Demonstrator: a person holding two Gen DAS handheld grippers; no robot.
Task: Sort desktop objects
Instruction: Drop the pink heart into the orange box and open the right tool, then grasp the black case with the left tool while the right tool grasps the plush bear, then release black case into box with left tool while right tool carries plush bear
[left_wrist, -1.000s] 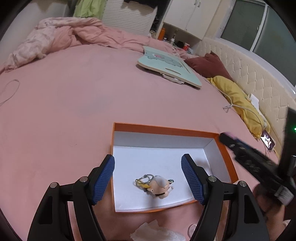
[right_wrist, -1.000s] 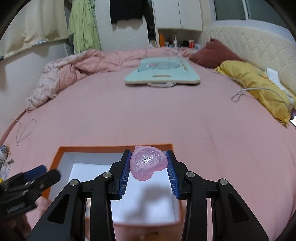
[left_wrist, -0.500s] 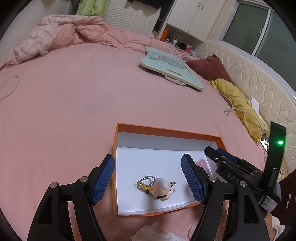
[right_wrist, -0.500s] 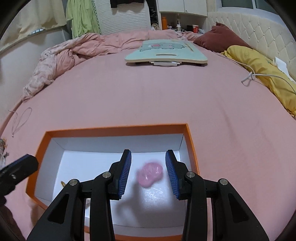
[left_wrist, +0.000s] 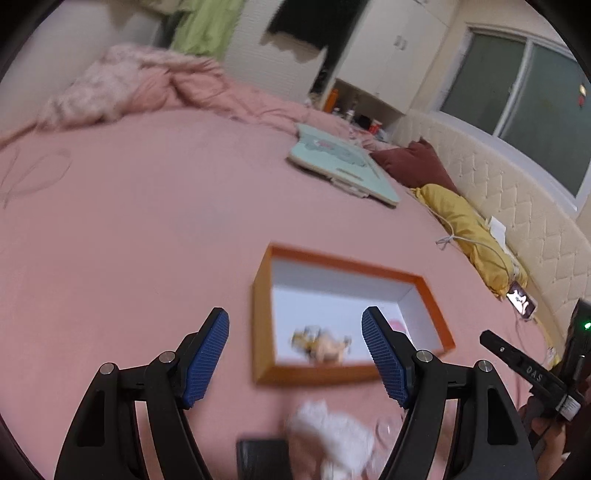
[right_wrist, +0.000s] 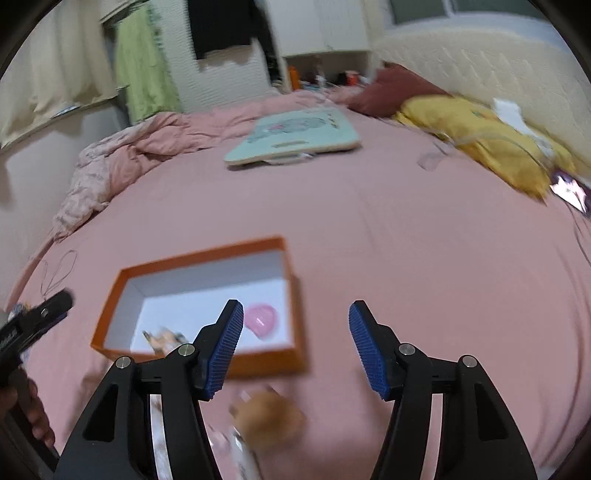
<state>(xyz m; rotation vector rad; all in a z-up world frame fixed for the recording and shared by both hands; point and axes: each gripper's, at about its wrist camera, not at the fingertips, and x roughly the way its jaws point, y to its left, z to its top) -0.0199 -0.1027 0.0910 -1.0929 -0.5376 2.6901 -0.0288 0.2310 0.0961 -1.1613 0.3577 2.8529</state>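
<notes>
The right gripper (right_wrist: 295, 343) is being held with its jaws spread wide and nothing between them, low in the frame's centre. Just below it, at the bottom centre, a blurred tan fuzzy object (right_wrist: 271, 411) is lying on the pink bedspread (right_wrist: 388, 240); the wide spread is judged to be suited to closing around it. To the left of centre, the orange box (right_wrist: 295, 295) is being used as the collection container: a pink heart-shaped piece (right_wrist: 261, 320) and a small keychain figure (right_wrist: 164, 339) are lying on its white floor.

The left gripper (left_wrist: 295, 358) is likewise being held spread and empty at lower centre. Beneath it, crumpled white tissue (left_wrist: 332, 435) and a dark flat object (left_wrist: 262, 458) are lying outside the box, apparently not yet sorted.
</notes>
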